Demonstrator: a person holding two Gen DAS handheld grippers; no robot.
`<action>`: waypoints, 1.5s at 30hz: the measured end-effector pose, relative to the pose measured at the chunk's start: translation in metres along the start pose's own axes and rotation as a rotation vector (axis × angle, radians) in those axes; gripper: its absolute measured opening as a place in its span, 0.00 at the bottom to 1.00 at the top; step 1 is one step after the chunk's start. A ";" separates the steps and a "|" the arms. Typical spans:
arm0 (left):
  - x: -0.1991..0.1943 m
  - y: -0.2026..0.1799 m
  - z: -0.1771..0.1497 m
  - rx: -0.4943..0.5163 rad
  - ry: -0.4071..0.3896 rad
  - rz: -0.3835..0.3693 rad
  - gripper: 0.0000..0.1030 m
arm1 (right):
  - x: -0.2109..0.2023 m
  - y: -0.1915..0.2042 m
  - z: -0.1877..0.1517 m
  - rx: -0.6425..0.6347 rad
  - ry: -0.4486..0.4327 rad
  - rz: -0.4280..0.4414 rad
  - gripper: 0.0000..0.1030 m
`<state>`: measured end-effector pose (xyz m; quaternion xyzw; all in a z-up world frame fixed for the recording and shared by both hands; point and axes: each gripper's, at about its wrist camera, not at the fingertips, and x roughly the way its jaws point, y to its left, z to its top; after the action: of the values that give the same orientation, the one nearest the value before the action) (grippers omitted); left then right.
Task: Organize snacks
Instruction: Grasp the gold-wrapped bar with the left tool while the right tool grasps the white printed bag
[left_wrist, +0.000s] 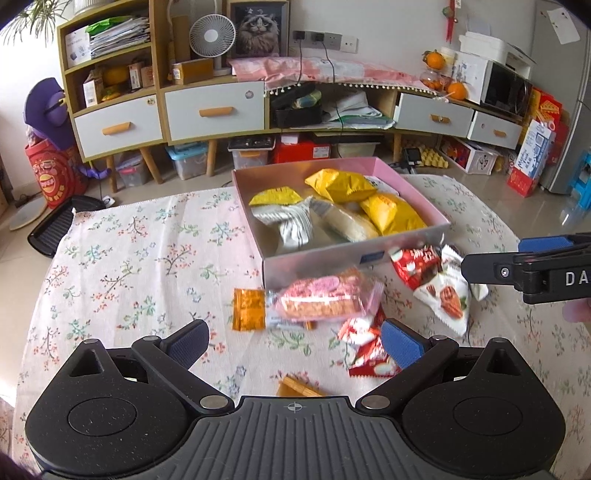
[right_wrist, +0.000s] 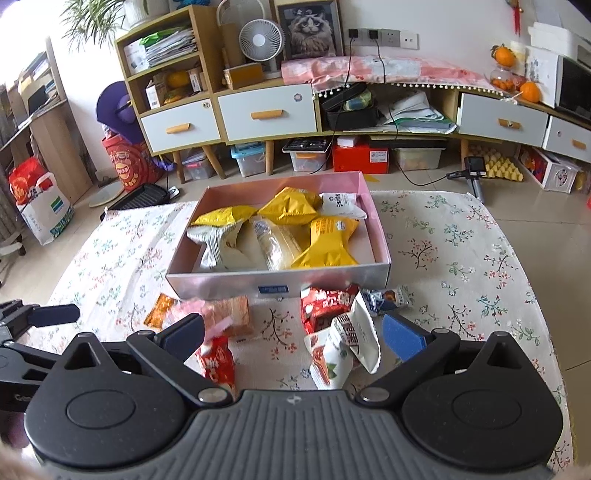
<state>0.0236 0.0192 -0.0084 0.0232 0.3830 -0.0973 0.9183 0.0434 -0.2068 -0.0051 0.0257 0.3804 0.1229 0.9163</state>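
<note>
**Both claws spread wide above loose snacks in front of the pink box**

The left gripper (left_wrist: 295, 343) hangs over the floral tablecloth (left_wrist: 140, 258) with its jaws spread wide and nothing pinched between them. Just beyond its fingertips, at 12 o'clock in the left wrist view, a clear pink-printed packet of biscuits (left_wrist: 321, 295) lies touching the near wall of the shallow pink cardboard box (left_wrist: 314, 264). An orange foil wrapper (left_wrist: 249, 309) lies at the packet's 9 o'clock end. A red-and-white snack pouch (left_wrist: 364, 352) lies beside the blue pad of the right-hand finger (left_wrist: 402, 345), partly covered by it. A small orange packet (left_wrist: 297, 388) shows between the jaws, close to the gripper body.

The right gripper (right_wrist: 295, 338) is also fully parted, holding nothing. Between its fingers, toward 1 o'clock in the right wrist view, a white pouch with a red picture (right_wrist: 345, 343) lies tilted on a pile of packets; behind it a red packet with white lettering (right_wrist: 325, 301) rests against the box front. A red pouch (right_wrist: 218, 363) sits beside the left-hand finger.

Inside the box lie three yellow foil packets (right_wrist: 291, 206), a silver-and-white packet (right_wrist: 216, 245), a clear pack of pale wafers (right_wrist: 275, 245) and a small white sachet (right_wrist: 340, 205) in the 1 o'clock corner.

A wooden sideboard with white drawers (left_wrist: 214, 110) stands at 12 o'clock beyond the table.
</note>
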 end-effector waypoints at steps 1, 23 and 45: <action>-0.001 0.000 -0.002 0.000 -0.001 -0.004 0.98 | 0.000 0.000 -0.003 -0.008 -0.001 -0.001 1.00; 0.015 0.032 -0.076 0.116 0.054 -0.115 0.97 | 0.009 -0.015 -0.055 -0.183 -0.042 0.008 1.00; 0.035 0.029 -0.075 0.166 0.103 -0.106 0.72 | 0.057 -0.018 -0.061 -0.238 -0.035 -0.080 1.00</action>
<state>0.0014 0.0506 -0.0870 0.0839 0.4211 -0.1761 0.8858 0.0428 -0.2126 -0.0906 -0.0960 0.3477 0.1302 0.9236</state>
